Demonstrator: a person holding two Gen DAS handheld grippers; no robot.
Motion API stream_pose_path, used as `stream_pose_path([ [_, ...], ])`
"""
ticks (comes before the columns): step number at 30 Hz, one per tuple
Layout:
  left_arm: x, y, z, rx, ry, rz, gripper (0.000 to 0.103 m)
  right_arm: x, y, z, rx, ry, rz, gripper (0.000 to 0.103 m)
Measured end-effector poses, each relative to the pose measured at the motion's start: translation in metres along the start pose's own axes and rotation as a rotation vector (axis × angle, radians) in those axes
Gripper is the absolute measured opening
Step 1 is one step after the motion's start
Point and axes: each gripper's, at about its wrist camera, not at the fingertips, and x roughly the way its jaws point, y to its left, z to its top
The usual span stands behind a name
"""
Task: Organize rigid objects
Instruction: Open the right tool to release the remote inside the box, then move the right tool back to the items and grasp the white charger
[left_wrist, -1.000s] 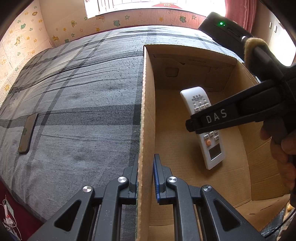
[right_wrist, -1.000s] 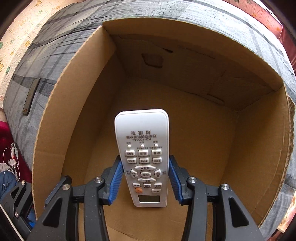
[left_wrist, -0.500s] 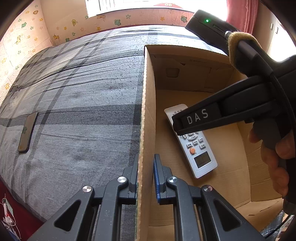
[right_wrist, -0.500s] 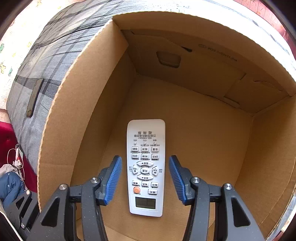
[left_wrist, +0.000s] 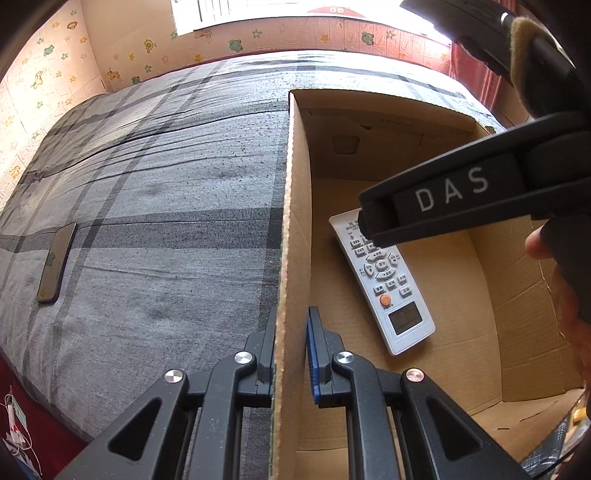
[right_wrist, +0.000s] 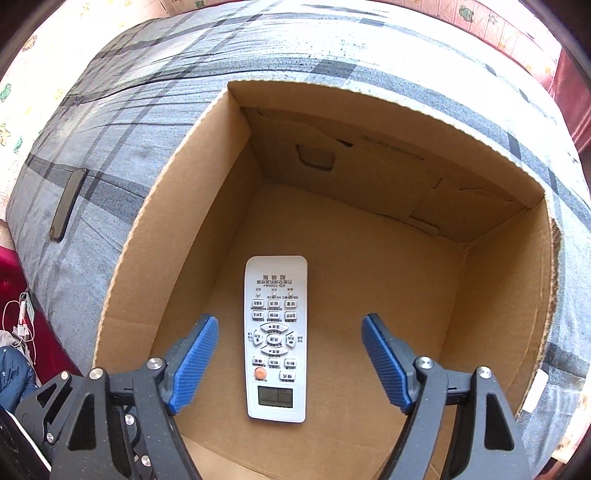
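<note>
Released a second ago, the white remote (right_wrist: 275, 338) now lies flat on the floor of the cardboard box (right_wrist: 495, 295), right gripper (right_wrist: 290, 360) spread wide and empty above it. Left gripper (left_wrist: 291, 354) pinches the box's left wall, likely steadying it. Farther left, a dark phone (left_wrist: 57, 264) waits on the bedspread (left_wrist: 166, 206). Only the left view shows the holder's hand (left_wrist: 561, 280).

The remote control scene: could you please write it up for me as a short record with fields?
remote control: white, lying flat, buttons up, on the floor of the box
box: open cardboard, resting on the bed
bed: grey plaid cover
phone: dark, flat on the bed, outside the box, to its left
right tool: open, above the remote control, touching nothing
left tool: straddles the box's left wall; grip cannot be told
</note>
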Motion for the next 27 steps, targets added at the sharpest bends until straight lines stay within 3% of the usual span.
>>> stream_pose_path([
  [4,0.000,0.000,0.000,-0.002,0.000,-0.001,0.013,-0.012,-0.001,-0.007,-0.007,-0.036,-0.027,0.087],
  [11,-0.001,-0.002,0.001,0.003,0.002,0.006,0.013,-0.048,-0.009,-0.019,0.003,-0.100,-0.042,0.103],
  [17,-0.001,-0.005,0.001,0.008,0.002,0.013,0.013,-0.073,-0.019,-0.022,0.023,-0.144,-0.049,0.103],
  [27,-0.002,-0.005,0.001,0.010,0.005,0.014,0.013,-0.110,-0.074,-0.035,0.108,-0.194,-0.083,0.103],
])
